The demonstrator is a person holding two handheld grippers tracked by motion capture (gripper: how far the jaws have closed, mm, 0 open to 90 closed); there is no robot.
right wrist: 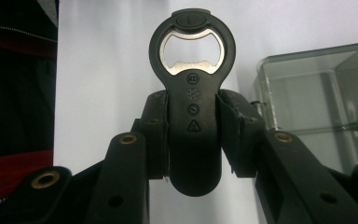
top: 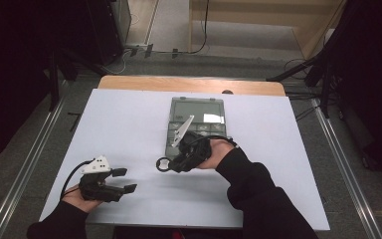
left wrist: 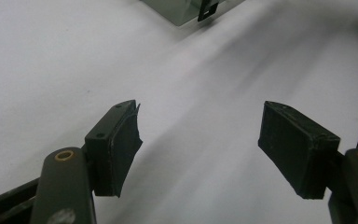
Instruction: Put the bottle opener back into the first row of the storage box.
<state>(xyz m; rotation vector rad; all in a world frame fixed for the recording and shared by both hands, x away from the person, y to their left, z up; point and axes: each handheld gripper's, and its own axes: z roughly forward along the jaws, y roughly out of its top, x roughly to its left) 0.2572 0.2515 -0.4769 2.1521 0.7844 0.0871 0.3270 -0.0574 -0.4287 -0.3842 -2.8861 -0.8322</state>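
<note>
The black bottle opener [right wrist: 193, 116] sat clamped by its handle between the pads of the right gripper [right wrist: 193, 135], its metal-lined ring end pointing away from the hand, probably so that the working end stayed free and could go first into whatever place was meant for it. In the high view the bottle opener [top: 164, 164] was held above the white table [top: 129, 129], just in front of the clear compartment tray [top: 195, 124], the ring jutting out to the left of the right gripper [top: 178, 162]. The tray lay toward the far middle of the sheet, close enough to serve as the opener's likely source or destination; which one I could not tell. Well apart, at the near left edge, the left gripper [top: 124, 180] rested low with its jaws wide and nothing between the pads [left wrist: 119, 144], seemingly kept out of the way while the other hand worked.
</note>
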